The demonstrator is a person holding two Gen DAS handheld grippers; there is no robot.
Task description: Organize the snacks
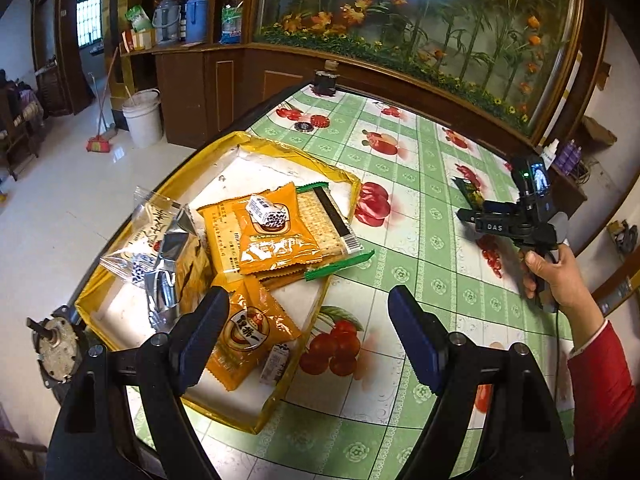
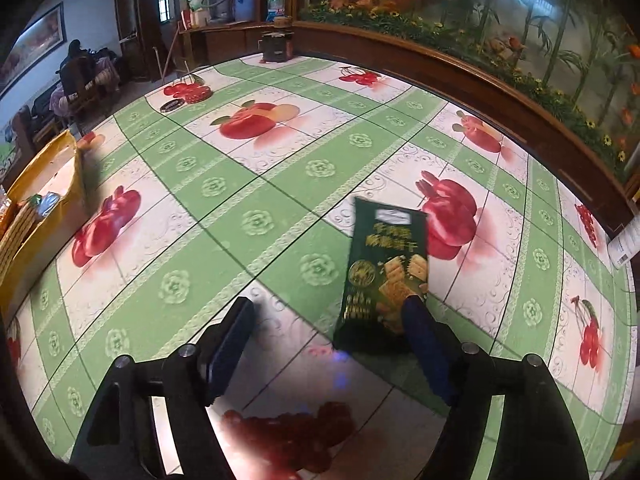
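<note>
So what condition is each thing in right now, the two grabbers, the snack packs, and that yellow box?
Left gripper: open, empty, hovering over the box.
Right gripper: open, one finger against the green pack; no grip visible.
Green cracker packet: sealed, outside the box, blurred.
Yellow box: open-topped, holding snacks.
Orange snack packets: sealed, piled in the box.
Clear-and-silver packets: leaning at the box's edge.

Tabletop (image 1: 420,184) covered in green-and-white fruit-print cloth. Far side: dark wood cabinet (image 1: 208,92) with glass flower-and-bamboo panel (image 1: 420,20). Shelf at far left holds blue thermos jugs (image 1: 196,16). Glossy white tile floor (image 1: 60,200) left, white bucket (image 1: 142,118), broom (image 1: 100,142), barred window (image 1: 89,12) daylit.
</note>
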